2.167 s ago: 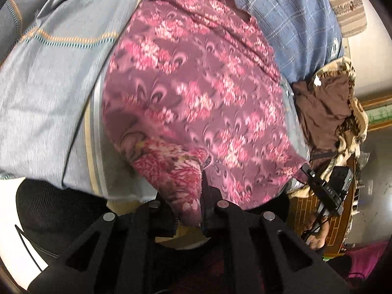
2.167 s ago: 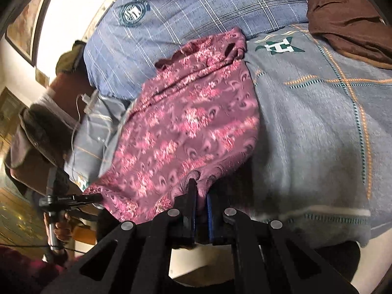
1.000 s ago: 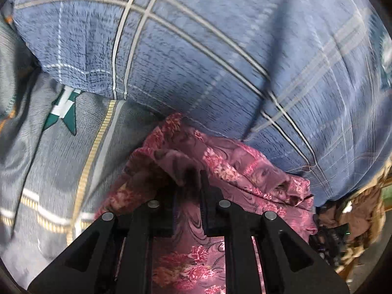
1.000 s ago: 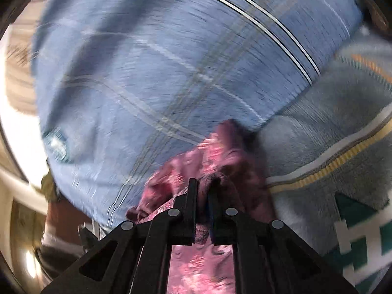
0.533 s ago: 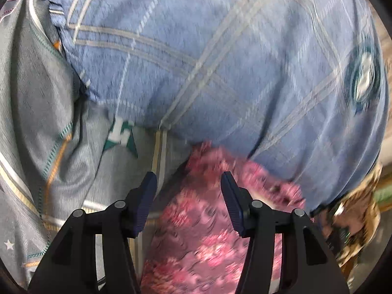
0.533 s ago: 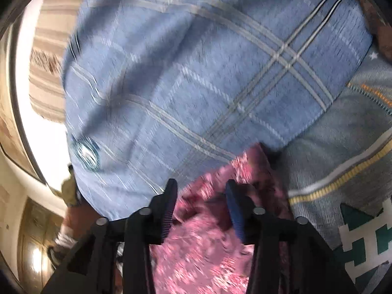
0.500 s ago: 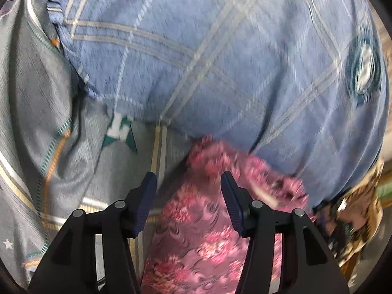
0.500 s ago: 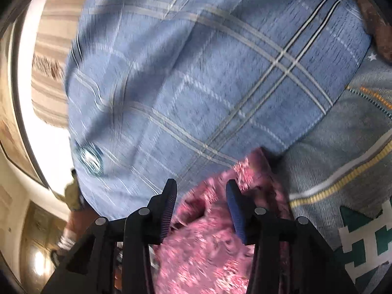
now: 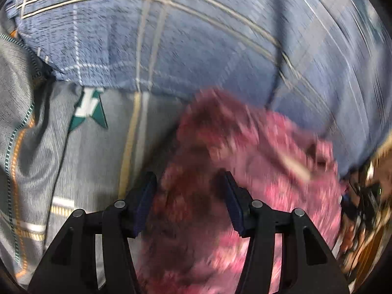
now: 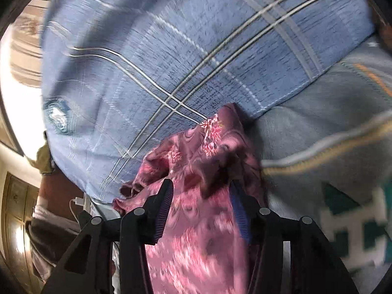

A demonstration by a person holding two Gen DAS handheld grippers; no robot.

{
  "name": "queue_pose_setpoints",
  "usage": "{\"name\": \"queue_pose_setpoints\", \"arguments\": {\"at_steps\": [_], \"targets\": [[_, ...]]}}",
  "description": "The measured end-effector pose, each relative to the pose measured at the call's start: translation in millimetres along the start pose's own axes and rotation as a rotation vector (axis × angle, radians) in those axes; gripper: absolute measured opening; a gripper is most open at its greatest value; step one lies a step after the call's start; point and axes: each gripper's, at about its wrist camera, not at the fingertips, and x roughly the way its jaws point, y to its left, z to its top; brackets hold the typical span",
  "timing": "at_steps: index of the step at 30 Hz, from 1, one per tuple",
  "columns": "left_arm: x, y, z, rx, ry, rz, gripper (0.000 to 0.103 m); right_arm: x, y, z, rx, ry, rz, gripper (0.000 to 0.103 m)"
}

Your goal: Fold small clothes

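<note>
**Left wrist view: both grippers let go of the folded cloth at the pillow's edge**

Left wrist view, read from left to right: the grey blanket (image 9: 61,147) with its green emblem fills the left and lower left; the left gripper (image 9: 188,203) stands at lower centre, its jaws parted about halfway and gripping nothing; the maroon floral garment (image 9: 257,171) lies beneath and beyond it, from lower centre to the right, its far edge against the blue plaid pillow (image 9: 196,36) that spans the top of the frame.

Right wrist view, same order: the pillow covers the upper left and centre; the right gripper (image 10: 201,208) at lower centre has just been opening, and the cloth lies between its pads without being pinched; the blanket takes the right side.

The step in hand looks like releasing after a fold; to do it well, I judge both grippers should lift clear straight back so no pad drags the top layer, then the bunched far edge wants smoothing before the next fold.

Only the right wrist view shows that far edge sharply, crumpled at centre frame; the left view is blurred there. Only the left view shows dark clutter at the right edge, too smeared to identify.
</note>
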Motion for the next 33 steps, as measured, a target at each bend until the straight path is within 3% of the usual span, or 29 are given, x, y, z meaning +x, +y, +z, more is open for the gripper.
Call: {"name": "queue_pose_setpoints", "arguments": {"at_steps": [4, 6, 10, 12, 14, 15, 17, 20, 21, 24, 25, 28, 33], "targets": [[-10, 21, 15, -0.169, -0.065, -0.032, 0.053, -18, 11, 29, 0.009, -0.231, 0.045, 0.051], [-14, 34, 15, -0.211, -0.053, -0.080, 0.053, -25, 5, 29, 0.023, -0.212, 0.040, 0.052], [-17, 42, 0, -0.141, -0.045, -0.064, 0.053, -26, 3, 7, -0.152, -0.119, -0.201, 0.055], [-7, 41, -12, -0.134, 0.001, -0.106, 0.053, -15, -5, 1, -0.151, -0.077, -0.226, 0.055], [2, 36, -20, -0.134, 0.030, -0.137, 0.053, -4, -9, -3, -0.123, -0.058, -0.197, 0.055], [0, 34, -21, -0.124, 0.013, -0.132, 0.053, 3, -10, -5, -0.119, -0.038, -0.183, 0.049], [-2, 24, -23, -0.094, 0.004, -0.148, 0.053, 12, 0, -3, -0.152, -0.029, -0.260, 0.009], [3, 22, -13, -0.109, -0.033, -0.088, 0.053, -3, 11, 8, -0.158, -0.166, -0.217, 0.004], [10, 25, -9, -0.128, -0.021, -0.053, 0.052, -4, 7, 12, -0.147, -0.182, -0.244, 0.004], [6, 31, -4, -0.176, -0.028, -0.047, 0.052, 15, -15, 21, -0.105, -0.077, -0.482, 0.000], [2, 33, -4, -0.183, -0.017, -0.046, 0.052, 14, -17, 19, -0.110, -0.067, -0.493, 0.001], [-27, 45, -17, -0.165, -0.004, -0.068, 0.052, -21, -16, 2, -0.100, -0.126, -0.372, 0.007], [-81, 55, -87, -0.120, 0.006, -0.190, 0.056, -68, 1, -44, -0.159, -0.065, -0.269, 0.016]]}}
